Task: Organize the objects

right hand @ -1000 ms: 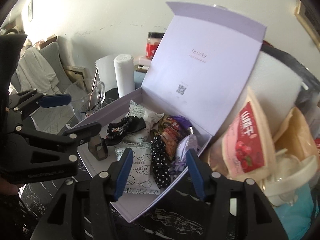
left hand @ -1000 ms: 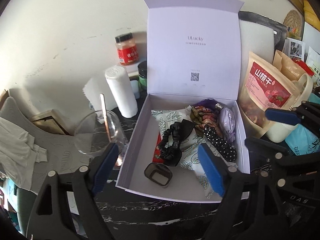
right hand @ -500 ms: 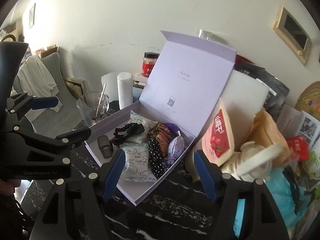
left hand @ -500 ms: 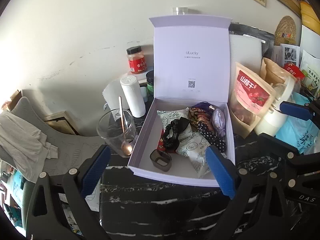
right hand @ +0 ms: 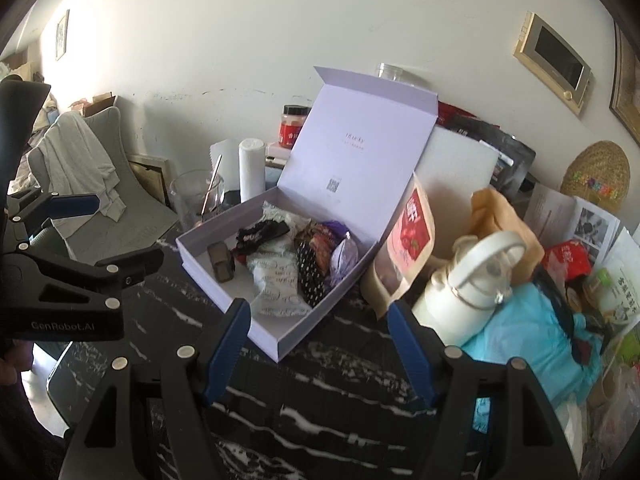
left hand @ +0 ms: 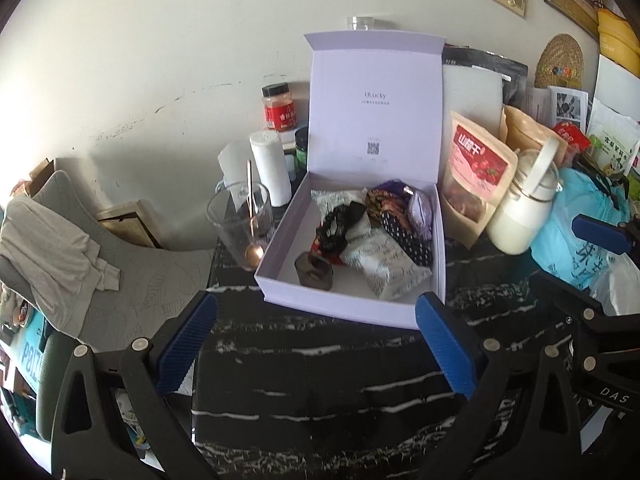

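Fingers on both of my grippers are spread apart and nothing sits between them. My left gripper (left hand: 316, 344) has just been opening and now stands very wide; my right gripper (right hand: 320, 344) stands less wide and holds nothing either. Both hang above the dark counter (left hand: 320, 380), on the near side of the purple box (left hand: 344, 304). The box is straight ahead of my left fingers (left hand: 444, 344), and its near wall is a bit beyond their tips. From my right gripper the box lies ahead and a little to the left, with one corner pointing at me. The lid (left hand: 376, 108) stands up at the back, so the way in is from above and from the front. Inside the box I see a small dark clip (left hand: 314, 270) nearest to me, a black hair tie (left hand: 336, 226), a white packet (left hand: 384, 264) and a dotted black band (left hand: 404, 236). Right of the box stand a red snack bag (left hand: 476, 172) and a white bottle (left hand: 524, 208), just beside each other. I think the box looks full and tidy, so the lid may be the next thing to shut. My left gripper faces the box more squarely, so I would use that one. The lid's long edge runs side to side across my view.
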### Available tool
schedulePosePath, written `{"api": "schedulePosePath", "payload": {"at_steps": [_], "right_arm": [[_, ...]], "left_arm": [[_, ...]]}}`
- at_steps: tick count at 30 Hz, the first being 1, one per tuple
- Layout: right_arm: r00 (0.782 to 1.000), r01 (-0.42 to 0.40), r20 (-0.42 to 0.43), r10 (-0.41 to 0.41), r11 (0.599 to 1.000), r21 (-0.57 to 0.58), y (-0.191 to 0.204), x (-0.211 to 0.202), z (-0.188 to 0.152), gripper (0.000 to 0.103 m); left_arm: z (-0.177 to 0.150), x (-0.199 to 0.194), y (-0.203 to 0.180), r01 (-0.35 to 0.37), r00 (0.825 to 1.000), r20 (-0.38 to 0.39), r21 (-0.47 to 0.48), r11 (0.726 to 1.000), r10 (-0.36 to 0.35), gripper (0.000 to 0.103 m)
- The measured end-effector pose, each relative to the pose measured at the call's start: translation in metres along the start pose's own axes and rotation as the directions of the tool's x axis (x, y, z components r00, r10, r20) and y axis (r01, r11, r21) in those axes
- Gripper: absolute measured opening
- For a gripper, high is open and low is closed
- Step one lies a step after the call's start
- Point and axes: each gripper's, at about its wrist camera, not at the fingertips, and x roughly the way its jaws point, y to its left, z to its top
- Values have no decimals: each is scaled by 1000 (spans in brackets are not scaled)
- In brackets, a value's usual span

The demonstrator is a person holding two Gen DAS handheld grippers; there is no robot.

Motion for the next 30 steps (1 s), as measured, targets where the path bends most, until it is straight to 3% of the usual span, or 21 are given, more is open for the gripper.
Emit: {"api": "schedulePosePath", "payload": {"at_steps": [14, 30], "right_arm": [[998, 4, -62, -4, 1000, -3, 16, 0, -41, 72], [998, 14, -61, -13, 1000, 7, 23, -11, -69, 72]], "left_arm": [[-47, -5, -13, 38, 999, -27, 17, 999, -37, 99], [-81, -10, -12, 31, 998, -49, 7, 1000, -30, 99]]}}
